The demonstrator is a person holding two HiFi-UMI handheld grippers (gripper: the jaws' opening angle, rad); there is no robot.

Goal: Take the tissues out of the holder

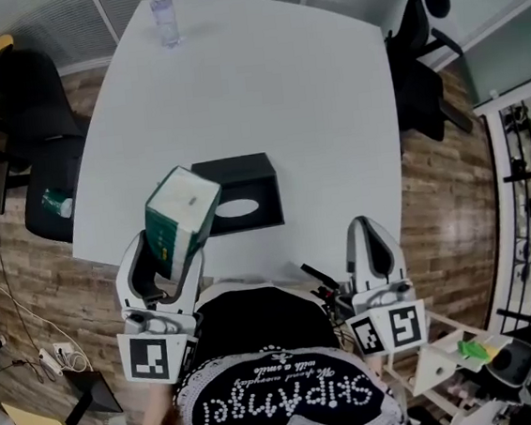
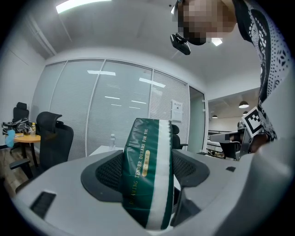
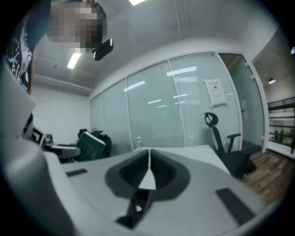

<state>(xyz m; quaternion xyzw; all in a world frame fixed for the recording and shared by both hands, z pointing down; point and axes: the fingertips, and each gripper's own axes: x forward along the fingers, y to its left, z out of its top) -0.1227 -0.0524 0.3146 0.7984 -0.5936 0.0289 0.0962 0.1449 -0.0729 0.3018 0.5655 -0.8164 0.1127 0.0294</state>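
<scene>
Tissue pack (image 1: 184, 213), one, sits clamped in left gripper (image 1: 167, 260) near one black holder (image 1: 243, 174); right gripper (image 1: 366, 229) closed, empty.

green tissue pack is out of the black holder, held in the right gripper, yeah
Not the right: the left gripper is shut on the green tissue pack, as the left gripper view shows. It is out of the black holder.

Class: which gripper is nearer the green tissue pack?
Left. The left gripper is clamped on the green tissue pack; the right gripper, shut and empty, sits apart on the pack's right.
</scene>
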